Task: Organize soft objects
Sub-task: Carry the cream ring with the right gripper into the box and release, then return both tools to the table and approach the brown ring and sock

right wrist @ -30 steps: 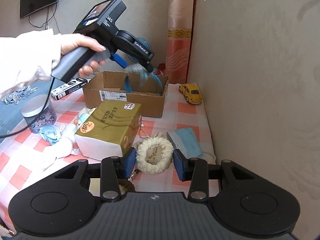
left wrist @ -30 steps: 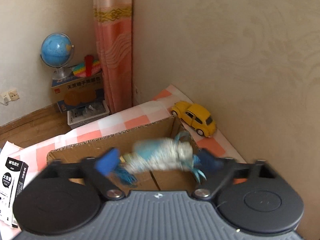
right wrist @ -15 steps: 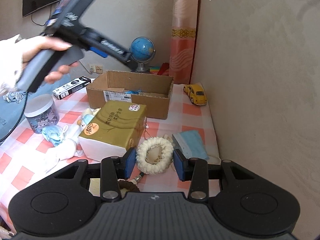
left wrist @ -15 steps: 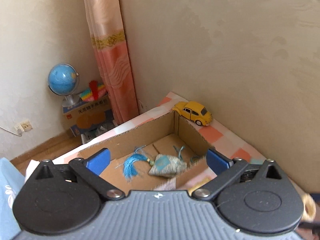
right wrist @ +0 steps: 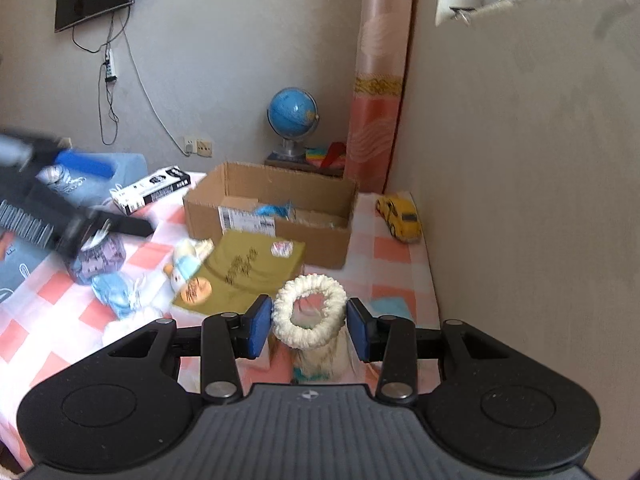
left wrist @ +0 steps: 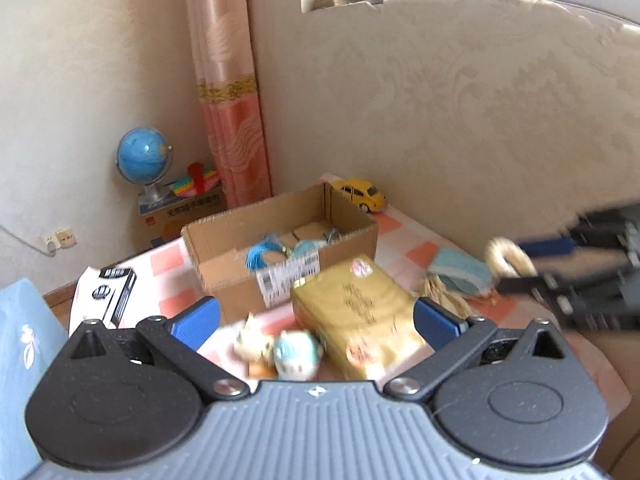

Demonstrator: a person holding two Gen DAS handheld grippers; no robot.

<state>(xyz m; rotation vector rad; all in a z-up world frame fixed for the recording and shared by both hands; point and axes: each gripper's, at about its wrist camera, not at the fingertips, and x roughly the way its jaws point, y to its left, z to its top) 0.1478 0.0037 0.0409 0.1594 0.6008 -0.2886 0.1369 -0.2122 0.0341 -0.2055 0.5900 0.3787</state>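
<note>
An open cardboard box stands on the checked table; a blue tasselled sachet lies inside. My left gripper is open and empty, pulled back above a small plush doll. My right gripper is shut on a cream fluffy scrunchie, lifted above the table; it also shows in the left wrist view. A blue face mask lies by the wall.
A gold tissue pack lies in front of the box. A yellow toy car sits by the wall. A jar, a blue cloth item and a black-and-white carton are at left.
My left gripper dropped the blue sachet into the box, then drew back and away, open. My right gripper lifted the cream scrunchie off the table.
</note>
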